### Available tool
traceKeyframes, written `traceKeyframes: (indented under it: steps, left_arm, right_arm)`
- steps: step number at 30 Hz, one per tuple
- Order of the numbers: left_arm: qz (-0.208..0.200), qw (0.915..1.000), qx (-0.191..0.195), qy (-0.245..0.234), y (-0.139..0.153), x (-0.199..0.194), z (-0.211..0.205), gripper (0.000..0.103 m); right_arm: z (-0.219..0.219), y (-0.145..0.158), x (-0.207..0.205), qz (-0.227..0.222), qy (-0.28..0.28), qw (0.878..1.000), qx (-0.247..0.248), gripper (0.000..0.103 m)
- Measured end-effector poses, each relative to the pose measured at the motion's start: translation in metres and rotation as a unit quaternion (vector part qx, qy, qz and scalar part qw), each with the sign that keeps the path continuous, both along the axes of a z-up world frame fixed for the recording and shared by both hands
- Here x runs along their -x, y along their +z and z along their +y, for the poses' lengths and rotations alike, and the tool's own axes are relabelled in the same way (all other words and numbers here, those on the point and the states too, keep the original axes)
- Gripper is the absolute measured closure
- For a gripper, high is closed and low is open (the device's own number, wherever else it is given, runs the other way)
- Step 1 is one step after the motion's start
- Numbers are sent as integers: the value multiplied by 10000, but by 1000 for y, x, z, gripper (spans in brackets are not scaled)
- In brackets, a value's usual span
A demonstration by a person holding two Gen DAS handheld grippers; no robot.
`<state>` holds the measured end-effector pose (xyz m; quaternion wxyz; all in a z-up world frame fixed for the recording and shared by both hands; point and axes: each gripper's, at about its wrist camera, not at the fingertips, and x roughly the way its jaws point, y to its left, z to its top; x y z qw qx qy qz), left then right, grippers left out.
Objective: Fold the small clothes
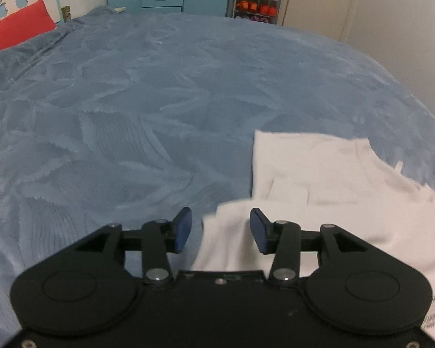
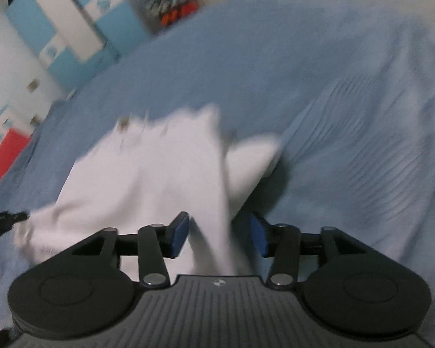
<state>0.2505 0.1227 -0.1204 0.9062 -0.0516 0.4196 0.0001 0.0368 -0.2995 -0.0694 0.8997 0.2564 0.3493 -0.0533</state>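
Blue-padded left tongs (image 1: 220,229) half spread, nothing pinched, poised over white garment (image 1: 319,174) edge, likely to take hold for a fold. Right tongs (image 2: 219,233) likewise parted, cloth passing loosely between, pads apparently not pressing. Garment on blue bed cover (image 1: 130,101): soft, rumpled, partly doubled, motion-blurred in right view.

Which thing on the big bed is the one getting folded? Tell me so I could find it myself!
Look at the big bed with its fuzzy blue blanket. Near the close edge, right in front of the open left gripper, lies a white garment, spread partly flat. It is the only white thing on the blue; the red pillow sits far off at the head end.
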Motion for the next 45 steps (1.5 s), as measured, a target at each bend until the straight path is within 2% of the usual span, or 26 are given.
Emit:
traceKeyframes:
  steps: [2, 4, 5, 8, 10, 11, 12, 13, 14, 15, 16, 19, 20, 22, 24, 27, 30, 32, 34, 37, 39, 41, 42, 43, 44, 45]
  left_arm:
    - [-68, 9998, 70, 169, 10, -12, -2, 54]
    - [9, 9998, 141, 113, 4, -32, -3, 50]
    - [286, 9996, 10, 50, -4, -46, -6, 50]
    - [1301, 9907, -346, -169, -45, -76, -16, 50]
    - [1453, 9886, -337, -211, -61, -78, -18, 50]
    - [1368, 9900, -306, -183, -63, -75, -17, 51]
    - [1310, 9910, -205, -157, -64, -72, -15, 56]
    - [1253, 9920, -94, -121, -63, -68, -15, 66]
    - [1191, 9928, 28, -133, -62, -65, -14, 84]
    - [1155, 9930, 198, -166, -62, -62, -12, 100]
    - [999, 9948, 178, -116, -57, -57, -14, 100]
    - [417, 9990, -77, -116, -35, -43, -19, 100]
    - [98, 9997, -183, -161, -22, -35, -23, 101]
    - [-361, 9982, -399, -255, 2, -26, -30, 101]
    - [-781, 9955, -454, -276, 29, -23, -37, 101]
    - [-1392, 9875, -523, -519, 58, -29, -47, 101]
    - [-1638, 9817, -572, -784, 65, -56, -62, 101]
    - [-1721, 9768, -820, -971, 54, -81, -79, 103]
    - [-1731, 9739, -1103, -974, 32, -105, -90, 103]
    - [-1178, 9855, -856, -876, -11, -142, -84, 103]
    - [-860, 9916, -672, -691, -29, -144, -79, 103]
    - [-737, 9940, -533, -605, -29, -131, -74, 95]
    - [-678, 9945, -527, -608, -25, -122, -73, 79]
    - [-572, 9951, -542, -597, -20, -112, -72, 66]
    - [-469, 9958, -470, -630, -17, -102, -68, 67]
    - [-369, 9964, -349, -683, -17, -97, -67, 65]
  right_arm:
    - [1, 20, 6, -342, -250, 9978, 513, 29]
    - [3, 31, -2, -638, -266, 9942, 826, 23]
    - [4, 33, -15, -690, -153, 9932, 927, 17]
    - [10, 27, -63, -426, 132, 9927, 1117, 17]
    - [16, 15, -85, -250, 281, 9916, 1239, 17]
    - [20, 5, -96, -101, 355, 9913, 1260, 17]
    - [23, -5, -99, -7, 422, 9912, 1258, 19]
    - [25, -14, -105, 46, 449, 9913, 1235, 43]
    - [30, -17, -102, 21, 430, 9920, 1189, 72]
    - [33, -17, -99, -10, 329, 9928, 1151, 74]
    - [34, -16, -95, -143, 265, 9927, 1166, 79]
    - [51, 3, -67, -753, 140, 9824, 1701, 82]
    - [57, 8, -60, -939, 13, 9763, 1948, 94]
    - [66, 19, -36, -1268, -189, 9642, 2323, 94]
    - [71, 25, -16, -1564, -370, 9574, 2400, 94]
    - [72, 27, -4, -1716, -557, 9506, 2524, 95]
    - [67, 21, -2, -1844, -1004, 9440, 2544, 95]
    - [61, 12, -7, -1815, -1242, 9406, 2586, 95]
    - [53, 1, -19, -1547, -1404, 9429, 2596, 95]
    - [38, -26, -39, -1132, -1414, 9601, 2129, 95]
    - [30, -39, -51, -864, -1351, 9680, 1932, 94]
    - [21, -41, -58, -568, -1170, 9775, 1663, 79]
    - [16, -38, -55, -588, -1228, 9793, 1499, 75]
    - [14, -34, -50, -633, -1285, 9801, 1375, 63]
    - [8, -28, -43, -682, -1360, 9810, 1207, 47]
    - [4, -25, -36, -695, -1416, 9820, 1043, 37]
